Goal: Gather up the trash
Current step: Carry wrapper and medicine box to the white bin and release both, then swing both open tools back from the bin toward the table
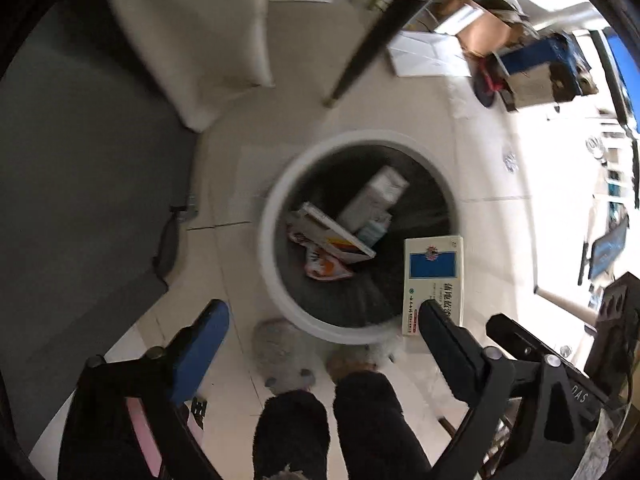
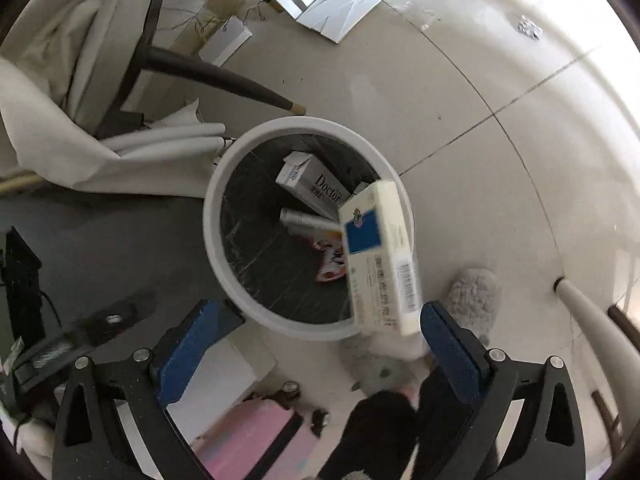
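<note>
A round white trash bin point(image 1: 272, 208) point(image 2: 208, 216) with a dark liner stands on the tiled floor right below both grippers. In it lie a grey "Doctor" carton point(image 1: 376, 196) point(image 2: 316, 188), a flat white box point(image 1: 332, 232) and a colourful wrapper point(image 1: 324, 268) point(image 2: 332, 264). A cream box with a blue label point(image 1: 434, 272) point(image 2: 376, 248) hangs over the bin's near right rim, blurred, beside each gripper's right fingertip. No pad presses on it. My left gripper point(image 1: 322, 308) is wide open. My right gripper point(image 2: 319, 309) is wide open too.
A person's dark trouser legs and fuzzy grey slippers point(image 1: 280, 344) point(image 2: 476, 288) stand just before the bin. Dark chair legs point(image 1: 372, 40) point(image 2: 224, 76) and a white cloth point(image 2: 60, 120) lie behind it. A pink suitcase point(image 2: 256, 436) is near me; a grey rug point(image 1: 80, 200) is left.
</note>
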The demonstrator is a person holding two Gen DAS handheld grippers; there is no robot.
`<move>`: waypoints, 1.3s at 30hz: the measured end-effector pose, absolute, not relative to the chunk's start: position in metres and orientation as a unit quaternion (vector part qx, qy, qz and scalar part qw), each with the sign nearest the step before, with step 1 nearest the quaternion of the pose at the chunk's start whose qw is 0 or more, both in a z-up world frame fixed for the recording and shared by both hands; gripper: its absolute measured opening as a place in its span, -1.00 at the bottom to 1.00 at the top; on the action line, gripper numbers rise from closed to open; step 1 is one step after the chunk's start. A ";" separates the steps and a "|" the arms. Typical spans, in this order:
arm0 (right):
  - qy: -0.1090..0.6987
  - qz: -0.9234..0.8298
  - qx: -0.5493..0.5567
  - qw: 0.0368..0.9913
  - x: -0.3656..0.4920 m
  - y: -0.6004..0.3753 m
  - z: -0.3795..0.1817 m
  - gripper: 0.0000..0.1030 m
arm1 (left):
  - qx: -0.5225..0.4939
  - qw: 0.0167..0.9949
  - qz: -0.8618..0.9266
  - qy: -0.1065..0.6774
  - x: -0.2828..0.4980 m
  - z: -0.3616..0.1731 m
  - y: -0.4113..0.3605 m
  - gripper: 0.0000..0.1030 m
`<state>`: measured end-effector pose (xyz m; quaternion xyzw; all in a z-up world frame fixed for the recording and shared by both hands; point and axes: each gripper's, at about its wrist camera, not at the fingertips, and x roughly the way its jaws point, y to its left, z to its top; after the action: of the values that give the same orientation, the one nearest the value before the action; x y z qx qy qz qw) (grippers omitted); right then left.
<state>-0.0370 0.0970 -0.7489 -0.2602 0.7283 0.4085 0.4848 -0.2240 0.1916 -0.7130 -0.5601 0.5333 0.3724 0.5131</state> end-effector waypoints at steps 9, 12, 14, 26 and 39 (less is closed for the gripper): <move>0.640 0.398 -0.377 0.538 -0.063 0.109 -0.732 0.99 | -0.499 0.513 0.411 0.565 -0.240 -0.689 0.182 0.90; 0.625 0.396 -0.390 0.548 -0.066 0.110 -0.717 0.99 | -0.471 0.520 0.421 0.574 -0.238 -0.675 0.178 0.90; 0.619 0.396 -0.393 0.553 -0.067 0.108 -0.705 0.99 | -0.464 0.525 0.423 0.574 -0.237 -0.665 0.175 0.90; 0.602 0.405 -0.393 0.565 -0.078 0.097 -0.594 0.99 | -0.439 0.543 0.442 0.562 -0.235 -0.561 0.155 0.90; 0.577 0.441 -0.369 0.580 -0.089 0.071 -0.417 0.98 | -0.407 0.577 0.448 0.548 -0.240 -0.404 0.119 0.90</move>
<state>-0.0887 0.0710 -0.4172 -0.3694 0.5771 0.4412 0.5795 -0.2400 0.1194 -0.4041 -0.4070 0.5478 0.4482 0.5774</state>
